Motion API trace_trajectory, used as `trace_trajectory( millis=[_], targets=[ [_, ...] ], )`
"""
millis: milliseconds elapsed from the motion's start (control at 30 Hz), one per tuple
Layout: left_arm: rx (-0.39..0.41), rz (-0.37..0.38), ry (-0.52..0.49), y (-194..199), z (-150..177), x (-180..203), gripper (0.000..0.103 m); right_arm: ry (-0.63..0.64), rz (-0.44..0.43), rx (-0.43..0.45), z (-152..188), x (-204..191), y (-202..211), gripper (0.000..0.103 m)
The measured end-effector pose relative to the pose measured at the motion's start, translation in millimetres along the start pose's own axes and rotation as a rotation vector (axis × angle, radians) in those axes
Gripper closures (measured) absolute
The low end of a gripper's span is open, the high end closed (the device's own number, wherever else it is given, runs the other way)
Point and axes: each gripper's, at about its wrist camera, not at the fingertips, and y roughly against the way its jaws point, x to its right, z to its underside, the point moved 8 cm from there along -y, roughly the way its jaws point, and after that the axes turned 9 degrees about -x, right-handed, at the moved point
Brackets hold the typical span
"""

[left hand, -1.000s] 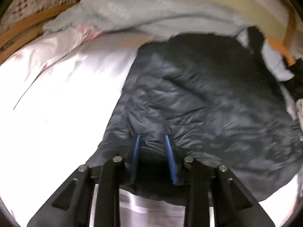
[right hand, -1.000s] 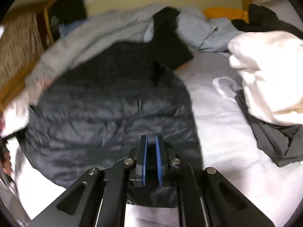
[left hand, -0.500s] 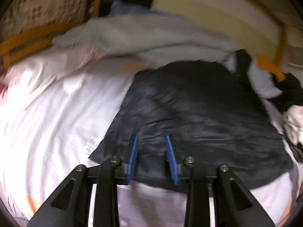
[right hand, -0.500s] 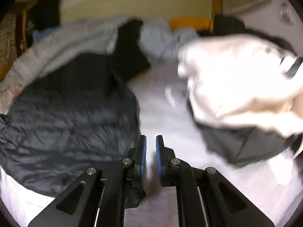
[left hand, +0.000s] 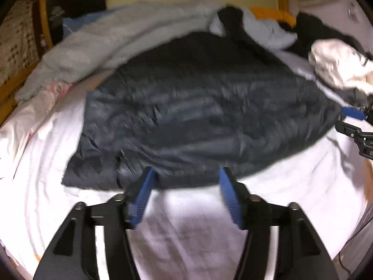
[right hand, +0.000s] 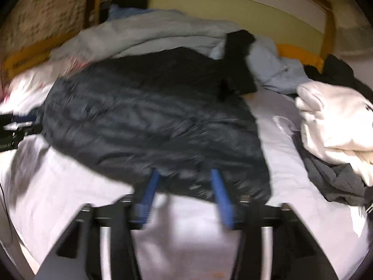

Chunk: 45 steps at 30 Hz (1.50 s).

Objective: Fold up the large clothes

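A dark quilted jacket (left hand: 198, 116) lies spread on the white bed sheet (left hand: 186, 233); it also shows in the right wrist view (right hand: 149, 126). My left gripper (left hand: 185, 177) is open and empty, its blue pads just at the jacket's near hem. My right gripper (right hand: 184, 179) is open and empty over the jacket's near edge. The right gripper's blue tip shows at the far right of the left wrist view (left hand: 353, 113). The left gripper shows at the left edge of the right wrist view (right hand: 14, 126). Both views are motion-blurred.
A grey blanket (left hand: 112, 42) lies behind the jacket. A cream garment (right hand: 335, 121) sits on a dark grey one (right hand: 338, 179) at the right. Light blue cloth (right hand: 275, 70) and black clothes (right hand: 240, 60) lie at the back by the orange bed frame (right hand: 300, 53).
Both grippers have opened wide and pulled back from the jacket. The right gripper, nearly shut before, let go. The jacket now lies flatter on the bed.
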Motion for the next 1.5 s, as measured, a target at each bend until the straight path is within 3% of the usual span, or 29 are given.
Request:
trace_trajectory(
  millis=[133,233,333,433,500,600,667,733,767,800,833,867,967,1200,1367,1500],
  targets=[
    [-0.076,-0.054,0.001,-22.1,9.0,-8.9,0.033,0.100,0.027,-0.065,13.8,-29.4,-20.2,0.035],
    [-0.042,-0.102,0.054,-24.2,3.8,-25.8,0.031,0.138,0.140,-0.067,16.1,-32.0,-32.9,0.034],
    [-0.007,-0.147,0.097,-30.4,-6.4,-40.2,0.031,0.060,0.230,-0.077,12.0,-16.1,-42.5,0.033],
    [0.022,-0.177,0.117,-37.2,-14.4,-46.8,0.031,0.029,0.267,-0.089,6.5,-3.6,-48.0,0.033],
    [0.025,-0.179,0.135,-38.8,-17.2,-51.2,0.031,-0.003,0.272,-0.093,0.8,7.6,-53.7,0.033],
    [0.028,-0.172,0.182,-40.9,-17.7,-57.9,0.031,-0.064,0.210,-0.101,-5.3,22.8,-63.6,0.033],
    [0.033,-0.136,0.211,-39.5,-15.0,-62.2,0.034,-0.077,0.189,-0.096,-5.9,25.8,-63.6,0.048],
    [0.051,-0.140,0.223,-34.3,-13.6,-65.7,0.054,-0.075,0.222,-0.084,-6.1,29.3,-59.9,0.083],
    [0.065,-0.160,0.226,-29.5,-12.1,-68.4,0.076,-0.076,0.228,-0.070,-6.8,30.6,-55.2,0.087],
    [0.077,-0.181,0.230,-25.3,-11.7,-72.3,0.090,-0.084,0.220,-0.054,-7.7,32.0,-50.1,0.092],
    [0.094,-0.193,0.240,-19.7,-11.7,-77.6,0.091,-0.102,0.230,-0.036,-8.6,36.6,-42.7,0.099],
    [0.117,-0.169,0.260,-12.2,-11.1,-81.5,0.093,-0.122,0.251,-0.012,-9.1,43.5,-32.7,0.099],
    [0.183,-0.110,0.316,10.3,-12.4,-89.6,0.097,-0.160,0.196,0.050,-9.2,51.8,-5.9,0.099],
    [0.351,-0.178,0.264,83.5,-17.3,-72.5,0.100,-0.175,0.271,0.224,-14.3,52.6,55.5,0.099],
    [0.463,-0.065,0.311,143.8,-11.6,-65.4,0.100,-0.280,0.358,0.371,-3.9,61.1,124.7,0.099],
    [0.523,-0.050,0.272,189.7,-11.8,-52.6,0.100,-0.363,0.393,0.492,8.1,70.5,182.6,0.099]
  ],
)
